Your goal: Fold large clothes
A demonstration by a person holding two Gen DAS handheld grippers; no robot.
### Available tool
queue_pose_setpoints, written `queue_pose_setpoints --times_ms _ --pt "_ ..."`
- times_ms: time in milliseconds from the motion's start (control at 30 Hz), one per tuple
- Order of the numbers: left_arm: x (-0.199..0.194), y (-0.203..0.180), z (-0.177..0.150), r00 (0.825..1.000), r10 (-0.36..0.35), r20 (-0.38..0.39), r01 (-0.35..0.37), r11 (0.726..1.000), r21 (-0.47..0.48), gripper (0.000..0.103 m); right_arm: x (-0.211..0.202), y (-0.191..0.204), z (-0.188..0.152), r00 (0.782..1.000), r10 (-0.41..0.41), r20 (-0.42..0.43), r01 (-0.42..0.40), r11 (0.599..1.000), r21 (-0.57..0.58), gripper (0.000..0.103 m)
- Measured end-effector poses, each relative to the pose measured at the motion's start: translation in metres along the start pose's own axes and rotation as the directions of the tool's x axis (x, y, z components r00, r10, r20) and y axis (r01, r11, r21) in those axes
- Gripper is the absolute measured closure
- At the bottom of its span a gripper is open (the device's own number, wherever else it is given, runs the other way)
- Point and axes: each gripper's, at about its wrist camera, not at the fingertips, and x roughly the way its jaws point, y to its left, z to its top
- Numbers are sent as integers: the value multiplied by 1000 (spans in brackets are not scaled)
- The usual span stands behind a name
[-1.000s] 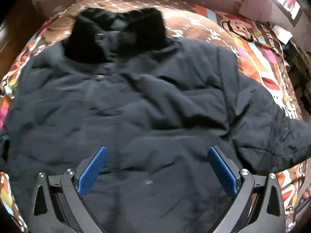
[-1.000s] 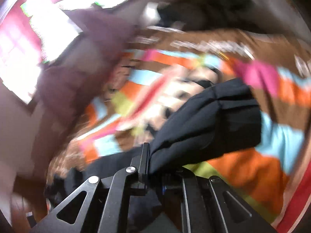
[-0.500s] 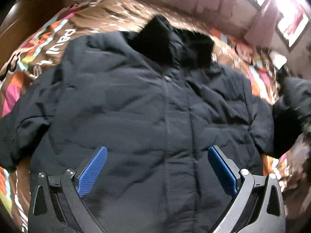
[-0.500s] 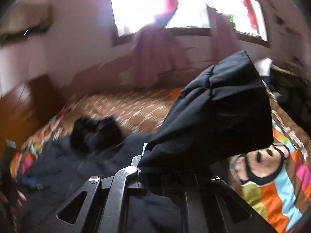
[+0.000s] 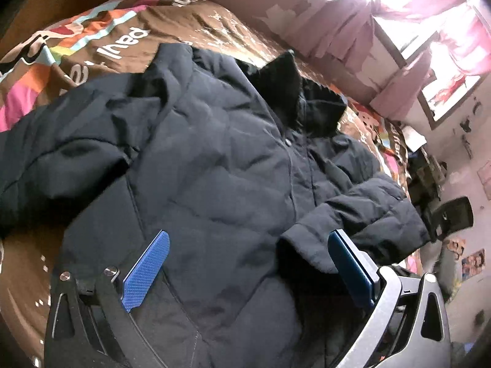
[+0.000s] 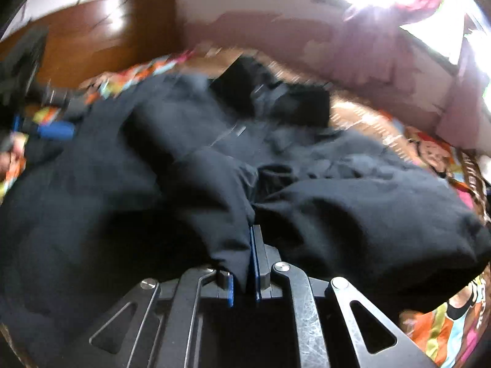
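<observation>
A dark navy padded jacket (image 5: pixel 214 168) lies front up on the bed, its black collar (image 5: pixel 294 98) at the far end. My left gripper (image 5: pixel 248 236) hovers open over the lower front, blue pads wide apart with nothing between them. The right sleeve (image 5: pixel 368 211) lies folded inward across the body, its cuff by my left gripper's right finger. In the right wrist view my right gripper (image 6: pixel 250 230) is shut on that sleeve (image 6: pixel 221 196), held low over the jacket (image 6: pixel 92 184). The left gripper's blue pad (image 6: pixel 55 130) shows at the far left there.
The bed has a colourful cartoon-print cover (image 5: pixel 92 40). A wooden headboard (image 6: pixel 101 36) stands at the far left, and a bright window with pink curtains (image 5: pixel 429 6) at the far right. Cluttered dark objects (image 5: pixel 451 214) stand beside the bed on the right.
My right gripper has swung the sleeve from out beside the bed, up and over onto the jacket's body. My left gripper has slid sideways along the hem and turned.
</observation>
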Motion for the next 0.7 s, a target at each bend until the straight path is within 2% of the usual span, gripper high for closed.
queue_pose_setpoints --times_ms 133,167,233,267,300,400,533,600,667,700 --pt "6 -17 -1 1000 -29 -10 29 998 55 1 9 16 -17 998 8 -60 -12 998 -59 87" --pt "11 -22 -2 1000 -23 -16 24 997 68 1 7 16 -19 998 18 -64 -22 998 -61 78" --pt "26 -28 -6 999 -11 -38 14 996 91 1 0 14 -24 996 64 -69 -67 996 -51 54" --pt "34 -29 -10 999 -1 -50 7 995 104 1 -4 14 -28 993 92 -67 -95 995 -43 34" --pt "39 -31 -12 998 11 -59 -4 994 114 1 -11 15 -32 991 119 -55 -121 992 -41 24" --pt "54 -37 -22 997 46 -63 -35 985 168 3 -23 29 -46 992 116 -52 -121 987 -104 24" --pt "70 -58 -38 992 122 -39 -104 943 315 4 -47 34 -66 990 129 -55 -135 982 -134 24" --pt "80 -69 -46 988 150 -43 -123 918 376 13 -64 33 -73 998 61 -23 -65 978 -197 24" --pt "90 -75 -51 981 186 -50 -149 898 414 35 -76 27 -76 1000 -7 14 10 971 -237 24" --pt "95 -77 -52 979 198 -51 -158 891 426 40 -82 22 -77 999 -39 30 45 970 -238 24"
